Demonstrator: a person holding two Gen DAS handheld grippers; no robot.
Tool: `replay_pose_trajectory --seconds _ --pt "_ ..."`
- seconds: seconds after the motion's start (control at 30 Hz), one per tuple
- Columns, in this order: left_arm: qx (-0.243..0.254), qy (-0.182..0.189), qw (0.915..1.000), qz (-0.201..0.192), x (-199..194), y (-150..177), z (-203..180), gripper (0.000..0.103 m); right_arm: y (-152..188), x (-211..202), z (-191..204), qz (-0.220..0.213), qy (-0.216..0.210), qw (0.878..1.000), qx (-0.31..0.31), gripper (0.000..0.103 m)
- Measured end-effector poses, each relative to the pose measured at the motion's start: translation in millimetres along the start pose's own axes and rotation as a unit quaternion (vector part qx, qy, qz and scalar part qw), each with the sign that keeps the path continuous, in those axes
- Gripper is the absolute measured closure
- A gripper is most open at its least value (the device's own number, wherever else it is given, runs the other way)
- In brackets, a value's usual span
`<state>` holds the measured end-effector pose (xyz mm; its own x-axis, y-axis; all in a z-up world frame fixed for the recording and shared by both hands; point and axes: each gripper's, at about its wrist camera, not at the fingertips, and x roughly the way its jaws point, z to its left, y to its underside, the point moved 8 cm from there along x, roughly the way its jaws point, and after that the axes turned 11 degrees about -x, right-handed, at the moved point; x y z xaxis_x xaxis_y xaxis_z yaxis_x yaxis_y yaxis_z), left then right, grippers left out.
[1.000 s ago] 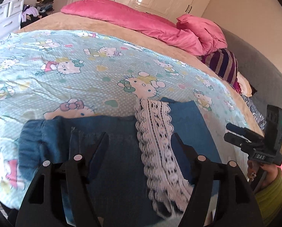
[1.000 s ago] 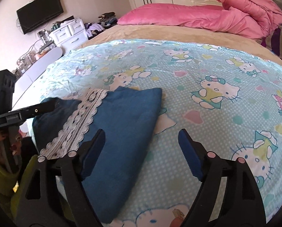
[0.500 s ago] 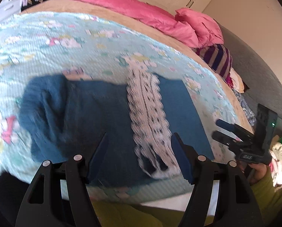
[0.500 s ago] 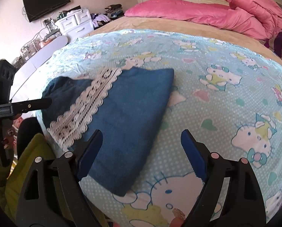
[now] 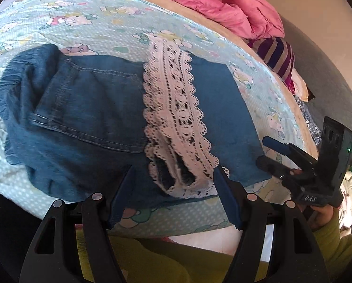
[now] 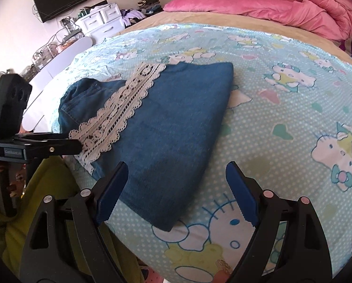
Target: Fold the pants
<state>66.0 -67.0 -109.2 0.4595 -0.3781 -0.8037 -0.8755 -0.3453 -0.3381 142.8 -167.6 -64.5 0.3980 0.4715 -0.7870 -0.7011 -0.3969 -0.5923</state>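
The folded blue denim pants [image 5: 100,115] with a white lace hem band [image 5: 173,118] lie near the edge of the light-blue cartoon-cat bed sheet [image 6: 282,108], just ahead of my left gripper [image 5: 173,195] and ahead and to the left of my right gripper [image 6: 176,188]. Both of my grippers are spread wide and hold nothing, clear of the cloth. The left gripper's fingers [image 5: 121,193] cover the pants' near edge, and I cannot make out the fold's underside.

Folded pants [image 5: 100,118] on bed [image 5: 105,23], left tongs [image 5: 173,195] spread
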Motion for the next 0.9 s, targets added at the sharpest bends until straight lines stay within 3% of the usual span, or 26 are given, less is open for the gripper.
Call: replay_pose_trajectory --seconds 0.07,0.17,0.2,0.27,0.57,0.77,0.9 --pt "0.002 -0.008 0.9999 0.006 7.9 2.4 -1.4 0.064 3.6 4.6 -0.1 0.004 -0.001 1.000 0.004 0.025" --pt "0.002 -0.016 0.9998 0.007 13.0 4.0 -1.2 0.076 6.2 7.6 2.3 0.004 0.001 1.000 0.002 0.022" --pt "0.006 -0.014 0.9999 0.009 12.1 5.2 -2.3 0.076 6.9 7.8 5.1 0.007 0.006 1.000 -0.009 0.023" --pt "0.019 -0.016 0.9997 0.009 8.6 9.9 -5.4 0.077 7.6 5.8 8.7 0.014 0.017 0.999 -0.032 0.034" --pt "0.038 -0.027 0.9989 0.006 11.2 14.3 -4.2 0.074 13.4 4.0 10.9 0.019 0.043 0.997 -0.053 0.034" --pt "0.041 -0.029 0.9987 -0.002 7.7 13.9 -4.9 0.070 -5.8 -18.6 20.6 -0.032 0.047 0.996 -0.067 0.034" --pt "0.044 -0.034 0.9984 -0.010 1.7 13.5 -3.0 0.065 -12.5 -17.2 33.7 -0.036 0.038 0.995 -0.088 0.034"
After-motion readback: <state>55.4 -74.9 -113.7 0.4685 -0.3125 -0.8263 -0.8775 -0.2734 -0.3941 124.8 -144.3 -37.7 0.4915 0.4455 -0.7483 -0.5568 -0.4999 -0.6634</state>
